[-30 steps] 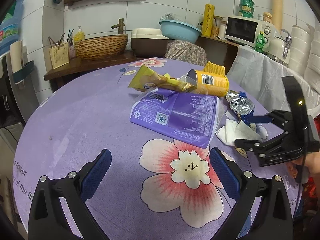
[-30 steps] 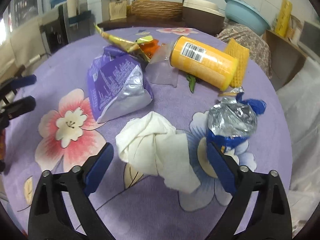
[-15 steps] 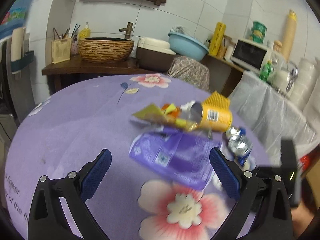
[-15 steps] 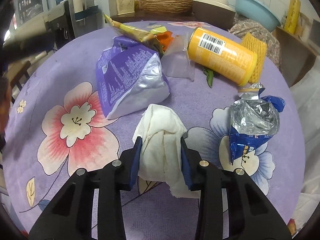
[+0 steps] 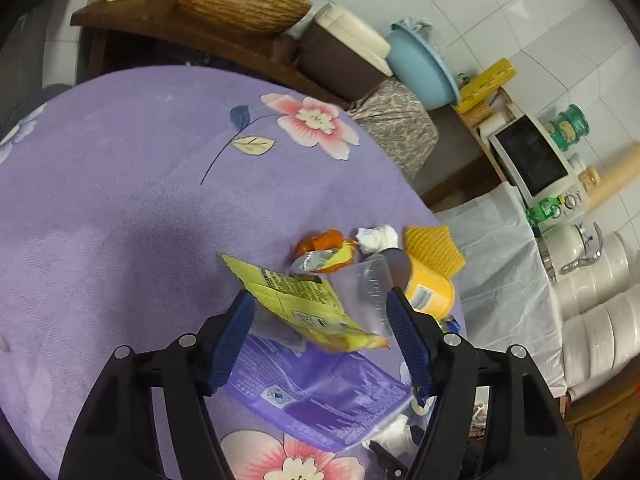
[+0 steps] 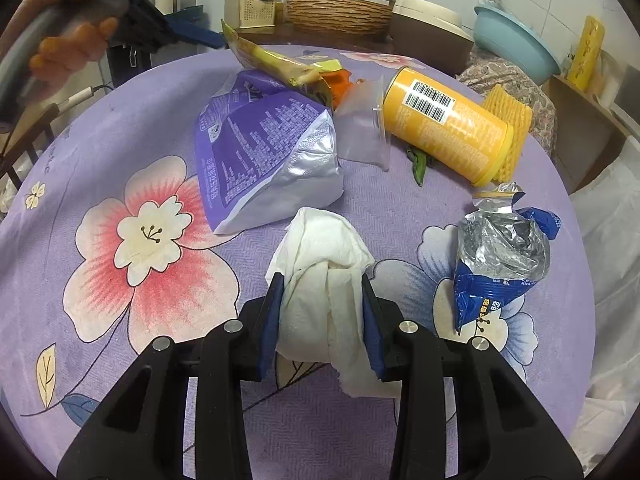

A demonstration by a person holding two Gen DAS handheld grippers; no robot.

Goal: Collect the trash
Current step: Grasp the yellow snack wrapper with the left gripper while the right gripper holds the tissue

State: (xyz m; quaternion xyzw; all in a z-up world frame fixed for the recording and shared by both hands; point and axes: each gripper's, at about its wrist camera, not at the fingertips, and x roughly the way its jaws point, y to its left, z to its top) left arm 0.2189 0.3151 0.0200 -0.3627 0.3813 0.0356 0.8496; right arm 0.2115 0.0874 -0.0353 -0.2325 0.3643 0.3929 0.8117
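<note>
My right gripper [image 6: 322, 300] is shut on a crumpled white tissue [image 6: 324, 264] that lies on the purple flowered tablecloth [image 6: 120, 120]. My left gripper [image 5: 320, 316] hovers over the trash pile with its jaws closing. A yellow-green snack wrapper [image 5: 296, 300] lies between its pads, which do not clearly press on it. Under the wrapper lies a purple bag [image 5: 320, 392], also in the right wrist view [image 6: 260, 148]. A yellow can [image 6: 444, 120] lies on its side beside a clear plastic bag [image 6: 360, 128]. A blue and silver snack bag [image 6: 500, 264] sits to the right of the tissue.
An orange wrapper [image 5: 324, 244], a small white wad [image 5: 376, 238] and a yellow foam net [image 5: 434, 246] lie behind the can. The round table's edge [image 5: 400, 168] faces a counter with a microwave [image 5: 532, 160] and a blue basin [image 5: 420, 68]. A hand [image 6: 60, 20] holds the left gripper.
My left gripper moved forward over the purple bag to the yellow-green wrapper, rolled, and its jaws narrowed. My right gripper shut on the white tissue and has since stayed still.
</note>
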